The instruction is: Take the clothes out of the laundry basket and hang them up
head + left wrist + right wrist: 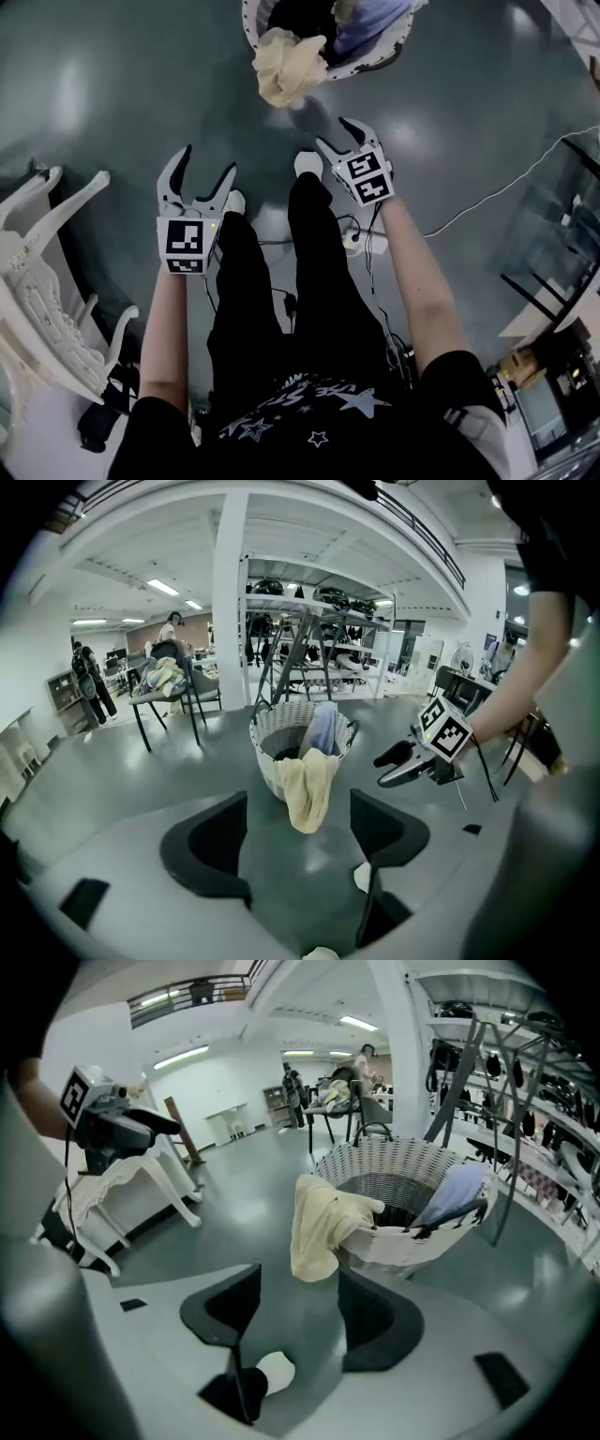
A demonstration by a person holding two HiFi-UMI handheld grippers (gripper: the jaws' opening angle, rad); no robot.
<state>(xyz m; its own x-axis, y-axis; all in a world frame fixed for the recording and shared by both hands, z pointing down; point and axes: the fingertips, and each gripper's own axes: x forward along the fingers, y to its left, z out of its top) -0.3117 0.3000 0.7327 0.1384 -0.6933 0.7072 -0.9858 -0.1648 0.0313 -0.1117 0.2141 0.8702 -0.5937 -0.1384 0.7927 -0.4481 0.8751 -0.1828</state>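
A white woven laundry basket [394, 49] stands on the grey floor ahead of me. A cream garment [291, 64] hangs over its near rim, and a pale blue garment [371, 22] lies on the far side. In the left gripper view the basket [272, 733], cream garment [307, 789] and blue garment [325, 728] sit straight ahead. My left gripper [210, 161] and right gripper [336, 133] hover short of the basket, both open with nothing between the jaws. The right gripper view shows the basket [403, 1171] and cream garment [323, 1222] just beyond its jaws.
A white ornate stand [37, 281] is at my left. A cable [487, 192] runs across the floor at the right. Behind the basket rises a metal drying rack [309, 639], with a clothes-laden chair [169, 682] to its left. My black-trousered legs [272, 281] are below.
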